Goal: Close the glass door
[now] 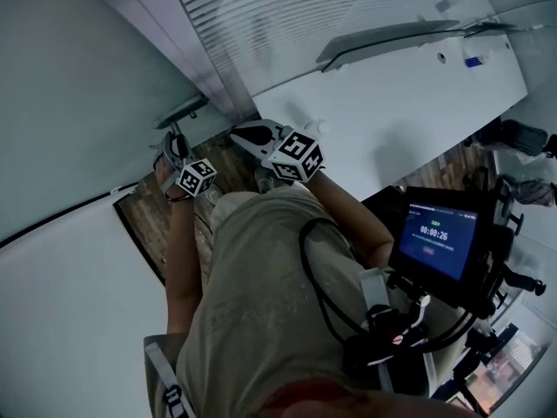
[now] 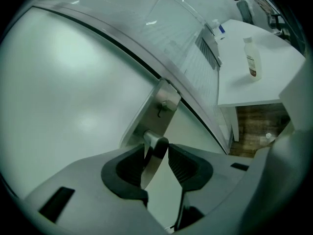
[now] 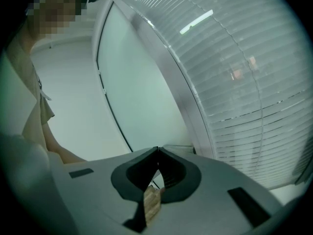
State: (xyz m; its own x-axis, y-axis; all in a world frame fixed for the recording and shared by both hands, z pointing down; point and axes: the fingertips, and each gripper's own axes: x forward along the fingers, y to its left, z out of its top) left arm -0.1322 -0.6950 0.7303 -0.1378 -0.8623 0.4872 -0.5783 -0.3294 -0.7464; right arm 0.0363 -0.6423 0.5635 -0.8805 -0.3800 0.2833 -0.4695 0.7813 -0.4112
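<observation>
The frosted glass door (image 1: 78, 85) fills the left of the head view and most of the left gripper view (image 2: 73, 72). Its metal lever handle (image 2: 151, 166) juts out from a steel plate (image 2: 162, 104). My left gripper (image 2: 157, 153) has both pads against that lever and is shut on it; in the head view it (image 1: 172, 149) reaches up to the handle (image 1: 187, 110). My right gripper (image 1: 254, 134) hovers beside it, nearer the door frame. Its tips (image 3: 157, 151) meet with nothing between them.
A wall of slatted blinds (image 1: 287, 16) stands right of the door frame. A white table (image 1: 409, 111) with a small bottle (image 2: 251, 58) is to the right. A monitor (image 1: 433, 238) on a rig sits by my right hip. A person (image 3: 34, 97) stands beyond the glass.
</observation>
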